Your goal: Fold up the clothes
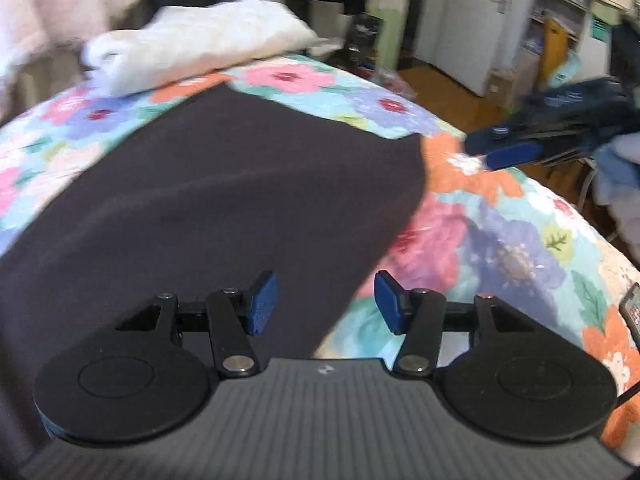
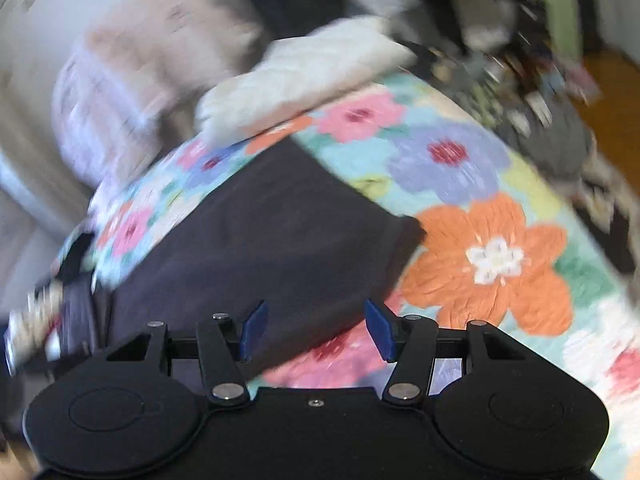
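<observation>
Dark garment [image 1: 208, 200] lies flat on floral bedspread [image 1: 500, 240]. Left claw [image 1: 325, 302] spread, empty, over garment's right edge. Right claw [image 2: 316, 330] spread, empty, above garment's near corner; white folded cloth [image 1: 200, 48] beyond.

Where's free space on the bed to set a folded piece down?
Bare floral quilt right of the dark garment, around the orange flower. A thinner strip between the garment and the white pile. The far end by that pile is crowded.
</observation>
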### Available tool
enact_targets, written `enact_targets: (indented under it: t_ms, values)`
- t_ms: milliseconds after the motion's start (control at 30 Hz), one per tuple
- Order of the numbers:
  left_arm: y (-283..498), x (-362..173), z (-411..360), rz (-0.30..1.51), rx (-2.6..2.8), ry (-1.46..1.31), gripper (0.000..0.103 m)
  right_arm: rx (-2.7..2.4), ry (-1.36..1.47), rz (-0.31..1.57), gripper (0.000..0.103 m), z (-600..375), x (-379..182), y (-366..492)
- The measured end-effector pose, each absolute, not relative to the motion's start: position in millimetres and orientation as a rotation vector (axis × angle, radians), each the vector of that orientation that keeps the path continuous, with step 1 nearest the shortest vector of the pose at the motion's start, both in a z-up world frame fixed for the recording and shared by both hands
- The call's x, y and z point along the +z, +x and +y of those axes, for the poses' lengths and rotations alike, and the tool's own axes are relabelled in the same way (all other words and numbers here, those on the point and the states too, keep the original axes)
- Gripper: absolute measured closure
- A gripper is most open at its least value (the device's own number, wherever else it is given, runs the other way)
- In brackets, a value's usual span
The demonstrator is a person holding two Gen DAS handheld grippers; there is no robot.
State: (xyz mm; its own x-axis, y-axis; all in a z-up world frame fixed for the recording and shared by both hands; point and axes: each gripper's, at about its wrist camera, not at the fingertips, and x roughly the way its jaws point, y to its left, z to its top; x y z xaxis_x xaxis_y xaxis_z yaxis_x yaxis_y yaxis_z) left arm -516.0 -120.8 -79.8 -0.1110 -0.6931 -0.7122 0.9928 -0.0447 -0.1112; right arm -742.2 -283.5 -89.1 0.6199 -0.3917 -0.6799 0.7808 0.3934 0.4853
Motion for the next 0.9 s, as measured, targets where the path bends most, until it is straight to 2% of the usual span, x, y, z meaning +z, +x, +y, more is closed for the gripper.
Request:
enact_targets:
  t_ms: [167, 233, 300, 333, 433, 533, 567, 600, 667, 767, 833, 900]
  values:
    - [-535.1, -116.6, -161.3, 0.732, -1.545, 0.600, 0.048, -0.844, 0.978, 0.423, 0.043, -309.0, -129.4, -743.7]
    - [-535.5, -130.0, -174.8, 0.728, -1.499, 0.665, 0.051, -0.853, 0.999, 0.401, 0.043, -319.7, -142.6, -742.7]
    - [-528.4, -136.1, -177.4, 0.743, -1.514, 0.637, 0.061, -0.839, 1.017, 0.378, 0.043, -329.8, -154.7, -739.7]
    - [-524.2, -139.4, -178.6, 0.757, -1.528, 0.617, 0.076, -0.831, 1.027, 0.364, 0.043, -335.2, -160.1, -738.1]
    - [-516.5, -142.7, -179.5, 0.770, -1.548, 0.582, 0.086, -0.864, 1.025, 0.331, 0.043, -350.0, -178.5, -732.3]
    - [-514.1, -138.8, -179.6, 0.796, -1.573, 0.585, 0.086, -0.853, 1.006, 0.243, 0.045, -356.0, -194.3, -728.5]
    - [-513.7, -136.9, -179.6, 0.807, -1.580, 0.590, 0.086, -0.843, 0.994, 0.218, 0.061, -357.2, -198.2, -726.8]
    - [-513.2, -134.8, -179.8, 0.820, -1.588, 0.595, 0.086, -0.833, 0.970, 0.220, 0.090, -357.9, -197.1, -722.2]
    - [-501.5, -122.3, -181.7, 0.973, -1.644, 0.556, 0.082, -0.802, 0.913, 0.198, 0.090, -355.1, -188.9, -714.3]
    - [-461.9, -97.7, -172.5, 1.206, -1.727, 0.276, 0.075, -0.707, 0.822, 0.111, 0.090, -336.5, -161.4, -707.6]
    - [-439.1, -78.5, -170.6, 1.206, -1.685, 0.181, 0.072, -0.600, 0.779, 0.090, 0.090, -311.4, -139.5, -704.2]
    - [-425.8, -61.7, -174.2, 1.143, -1.663, 0.155, 0.064, -0.501, 0.720, 0.118, 0.090, -288.1, -128.2, -695.1]
